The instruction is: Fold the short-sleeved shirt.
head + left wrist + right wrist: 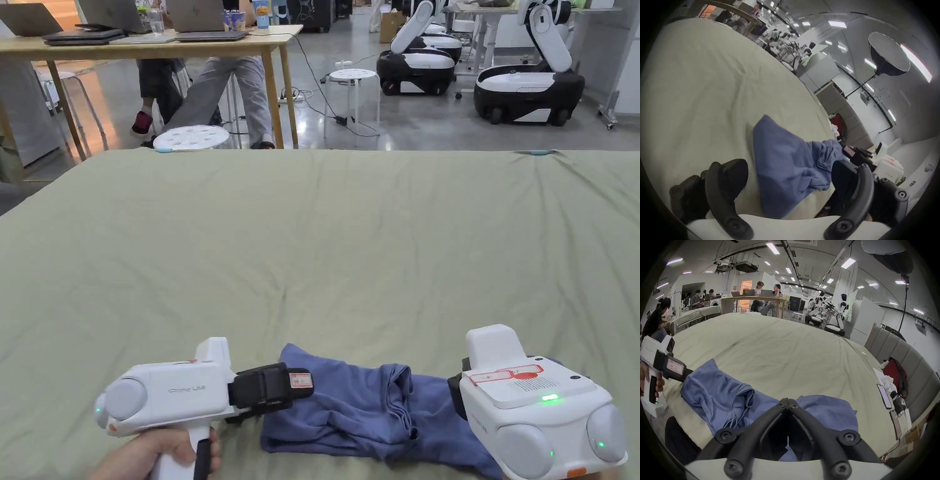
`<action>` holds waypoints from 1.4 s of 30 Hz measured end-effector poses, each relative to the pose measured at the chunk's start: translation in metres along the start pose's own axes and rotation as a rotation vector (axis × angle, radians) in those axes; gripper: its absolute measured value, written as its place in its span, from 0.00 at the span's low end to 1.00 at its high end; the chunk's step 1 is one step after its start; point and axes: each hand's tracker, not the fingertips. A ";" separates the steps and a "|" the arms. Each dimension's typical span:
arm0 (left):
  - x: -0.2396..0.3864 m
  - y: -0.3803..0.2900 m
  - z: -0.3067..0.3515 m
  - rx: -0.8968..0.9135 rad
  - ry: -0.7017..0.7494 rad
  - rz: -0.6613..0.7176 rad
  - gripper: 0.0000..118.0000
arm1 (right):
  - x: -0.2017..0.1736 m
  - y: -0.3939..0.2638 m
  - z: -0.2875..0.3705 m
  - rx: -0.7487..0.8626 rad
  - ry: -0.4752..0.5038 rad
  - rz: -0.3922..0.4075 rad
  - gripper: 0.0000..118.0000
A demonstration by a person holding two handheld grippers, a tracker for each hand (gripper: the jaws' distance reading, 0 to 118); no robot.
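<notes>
While the blue shirt (375,406) lies rumpled on the green bed (325,250) at its near edge, our left claw (789,180) gapes released over the shirt's left end, and our right claw (788,402), clenched, hovers over its right part, grasping nothing we can see.

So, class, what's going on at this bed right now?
A person holds a gripper in each hand over a crumpled blue shirt lying on a green bed sheet. The left gripper is open beside the shirt's edge. The right gripper has its jaws closed over the shirt; whether cloth is pinched is unclear. No fold is made yet.
</notes>
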 end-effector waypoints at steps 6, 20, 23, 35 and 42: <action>0.003 0.000 -0.025 0.043 -0.108 0.064 0.87 | 0.004 -0.002 0.002 -0.005 -0.011 -0.006 0.00; 0.008 -0.004 -0.002 0.078 0.042 -0.052 0.12 | 0.009 -0.005 0.001 -0.012 -0.013 -0.020 0.00; -0.012 0.001 0.035 0.123 0.116 -0.025 0.12 | 0.010 -0.004 0.002 -0.005 -0.012 -0.025 0.00; -0.022 0.002 0.107 0.218 0.202 0.000 0.12 | -0.006 -0.001 0.000 0.009 0.038 -0.022 0.00; 0.059 0.010 0.057 0.183 0.113 -0.109 0.12 | -0.001 -0.003 0.003 0.002 0.035 -0.022 0.00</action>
